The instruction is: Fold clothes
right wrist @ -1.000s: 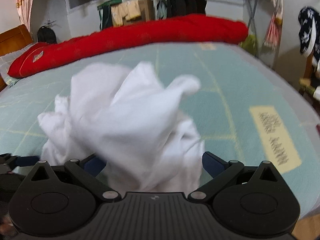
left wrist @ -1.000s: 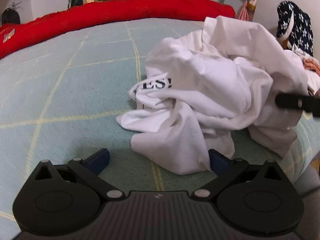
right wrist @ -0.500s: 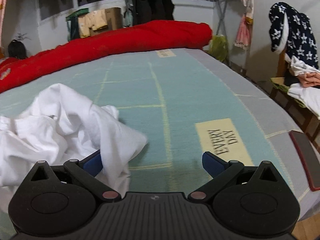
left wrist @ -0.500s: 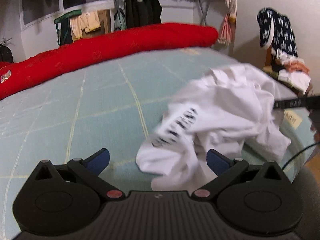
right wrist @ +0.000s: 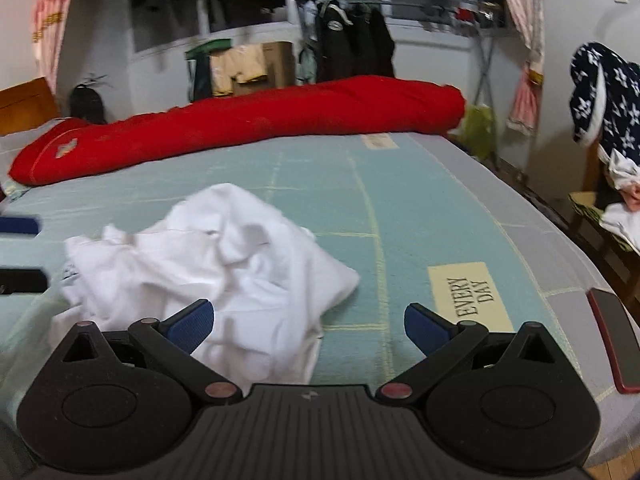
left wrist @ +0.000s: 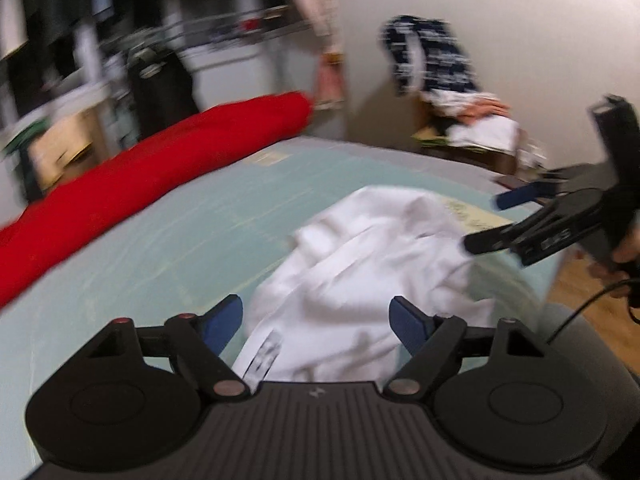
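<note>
Left gripper [left wrist: 316, 322], matte black with blue pads, is closing around soft crumpled white shirt [left wrist: 372, 264] cloth that lies between its fingers (pads not yet pressing). The shirt lies heaped near the bed's [left wrist: 192, 232] right edge.

Right gripper [right wrist: 308, 320] gapes wide, gripping nothing; the rumpled shirt [right wrist: 224, 256] lies partly between its fingers, on the pale-green gridded bed [right wrist: 420, 208].
</note>
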The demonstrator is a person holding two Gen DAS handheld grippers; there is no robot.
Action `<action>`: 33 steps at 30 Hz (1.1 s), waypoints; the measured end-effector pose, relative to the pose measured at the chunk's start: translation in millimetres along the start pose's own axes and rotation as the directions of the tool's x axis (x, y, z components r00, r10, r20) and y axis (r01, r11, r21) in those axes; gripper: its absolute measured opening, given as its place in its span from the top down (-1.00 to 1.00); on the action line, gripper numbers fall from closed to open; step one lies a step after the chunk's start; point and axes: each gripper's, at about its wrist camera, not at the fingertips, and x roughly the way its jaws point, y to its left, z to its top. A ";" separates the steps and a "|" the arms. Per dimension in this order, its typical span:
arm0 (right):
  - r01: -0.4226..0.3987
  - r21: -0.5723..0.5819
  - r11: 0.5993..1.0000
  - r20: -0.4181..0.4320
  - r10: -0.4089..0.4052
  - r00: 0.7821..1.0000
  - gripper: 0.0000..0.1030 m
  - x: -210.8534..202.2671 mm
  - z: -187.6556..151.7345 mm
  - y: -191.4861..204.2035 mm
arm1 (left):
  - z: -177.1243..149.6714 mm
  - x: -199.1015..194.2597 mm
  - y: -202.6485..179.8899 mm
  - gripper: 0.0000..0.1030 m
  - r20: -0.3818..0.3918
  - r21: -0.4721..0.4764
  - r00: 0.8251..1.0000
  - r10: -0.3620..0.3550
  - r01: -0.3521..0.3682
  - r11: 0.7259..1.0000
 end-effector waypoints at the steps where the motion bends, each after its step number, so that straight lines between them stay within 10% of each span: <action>1: -0.007 0.000 1.000 -0.001 0.007 1.000 -1.00 -0.6 0.1 1.4 | 4.5 4.3 -3.6 -0.45 -0.005 0.037 1.000 -0.017 0.017 0.999; 6: -0.035 0.011 0.999 -0.013 0.035 0.999 -1.00 -2.6 -4.9 5.9 | 16.6 40.8 -13.5 -0.12 -0.116 0.150 0.991 -0.065 0.082 0.985; 12: -0.061 0.012 0.998 -0.018 0.061 0.998 -1.00 -5.4 -9.8 5.3 | 4.1 45.4 -5.5 0.75 -0.206 0.075 0.969 -0.136 0.154 0.985; 21: -0.084 0.027 0.996 -0.018 0.085 0.996 -1.00 -4.2 -10.8 2.0 | -15.6 5.9 24.8 0.83 -0.191 0.014 0.981 0.020 -0.018 1.000; 33: -0.098 0.001 0.995 -0.011 0.098 0.995 -1.00 -7.8 -7.4 9.4 | -67.4 -3.0 93.1 0.83 -0.321 -0.149 0.933 0.165 -0.222 0.964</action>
